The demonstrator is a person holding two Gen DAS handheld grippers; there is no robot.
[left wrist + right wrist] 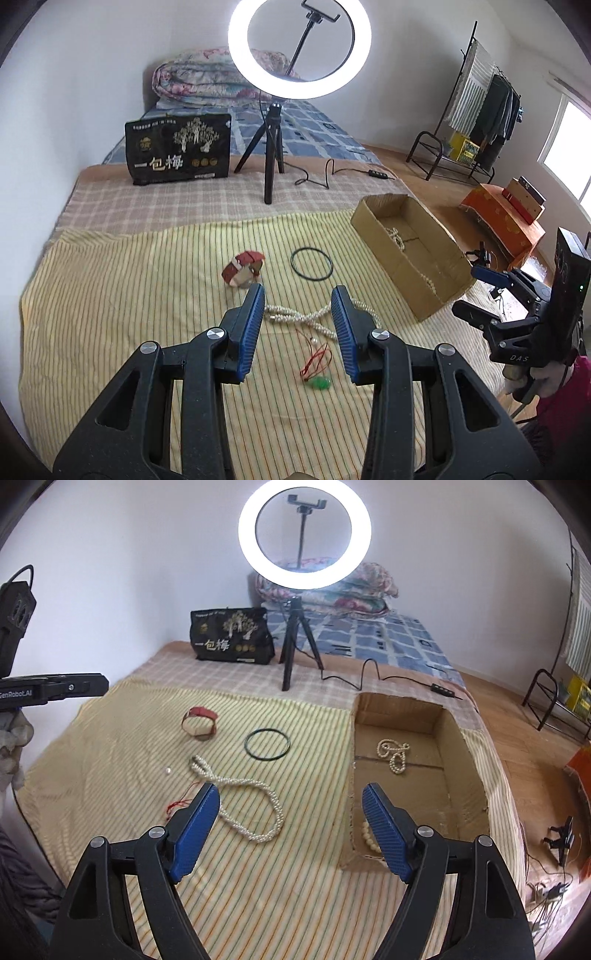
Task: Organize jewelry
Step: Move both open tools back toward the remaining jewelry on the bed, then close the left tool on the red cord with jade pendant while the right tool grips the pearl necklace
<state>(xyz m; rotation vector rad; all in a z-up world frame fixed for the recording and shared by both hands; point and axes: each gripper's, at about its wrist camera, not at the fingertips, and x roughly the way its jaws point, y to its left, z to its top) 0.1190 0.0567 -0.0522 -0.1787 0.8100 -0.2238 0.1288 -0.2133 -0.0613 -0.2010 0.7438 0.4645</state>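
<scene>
On the yellow striped cloth (110, 746), a red-banded wristwatch (199, 723) is seen at left, then a long white pearl necklace (251, 805) and a thin black ring bangle (267, 746). The left gripper (298, 314) is held with jaws apart and empty above the necklace. At right, the right gripper (291, 812) is spread wide and empty beside the open brown cardboard box (469, 760), in which a smaller pearl strand (394, 755) is contained.

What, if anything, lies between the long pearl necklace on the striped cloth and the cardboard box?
Nothing visible. Only bare striped cloth separates the long pearl necklace from the cardboard box; the box's near wall must be cleared from above.
</scene>
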